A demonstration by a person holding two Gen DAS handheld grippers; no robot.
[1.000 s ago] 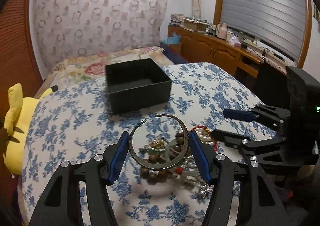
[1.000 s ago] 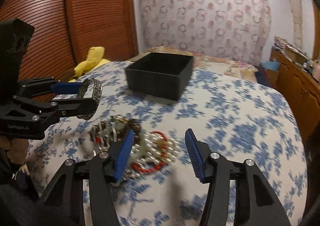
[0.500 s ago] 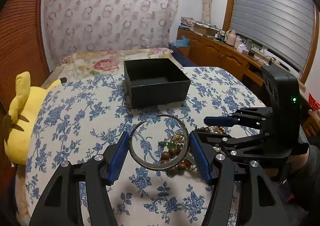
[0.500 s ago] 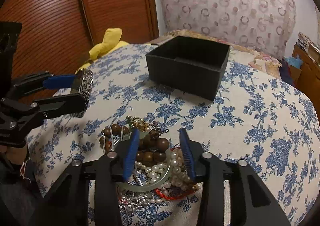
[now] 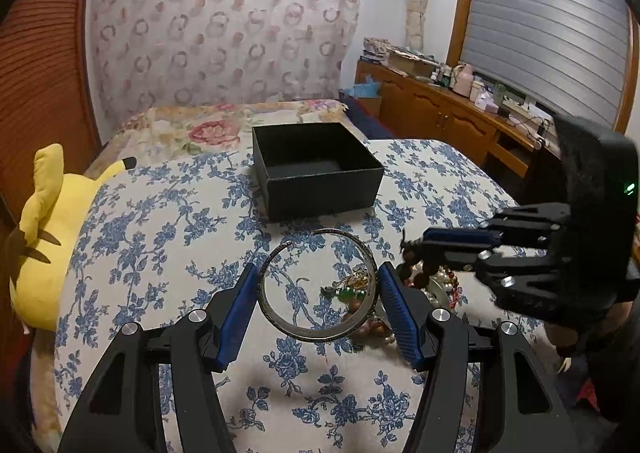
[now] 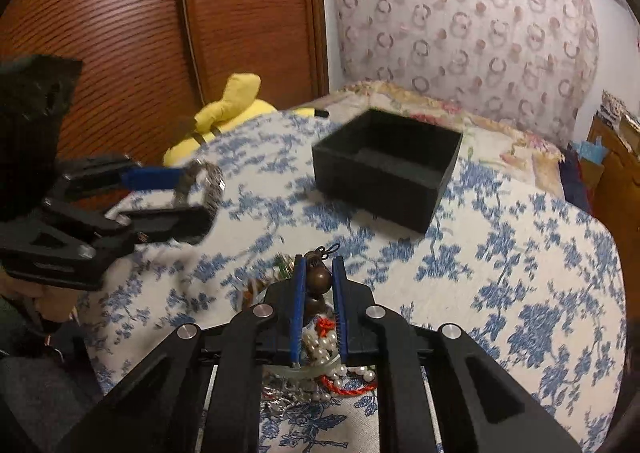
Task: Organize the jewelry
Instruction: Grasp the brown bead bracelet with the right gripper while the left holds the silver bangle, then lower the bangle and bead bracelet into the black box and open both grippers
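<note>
We hold two pieces at once. The open silver metal bangle [image 5: 318, 289] sits crosswise between the blue pads of our left gripper [image 5: 316, 307], clenched on it at both sides and carried clear of the cloth, its gap turned toward the box so the ring stays level and cannot swing. In the right wrist view the same bangle [image 6: 208, 183] shows edge-on, well to the left of the box.

Our right gripper [image 6: 319, 293] is closing its jaws on the dark brown wooden bead bracelet [image 6: 318, 279]; a bead is already pressed between the pads, and the small knotted cord tip pokes out just beyond them. We take it by one bead, we judge, so the rest can trail free of the tangled heap of white pearls, red cord and silver chain [image 6: 332, 369] lying on the cloth directly under the fingers. The left view shows that right gripper [image 5: 418, 245] low over the heap [image 5: 436, 281], the beads hanging from its tip.

Beyond both tools stands the square black open-topped box [image 6: 384, 169], apparently empty and the likely destination. All of it rests on the blue-flowered white bedspread [image 6: 520, 261]; a yellow plush toy [image 5: 44, 221] lies at the far left edge, out of the way.
</note>
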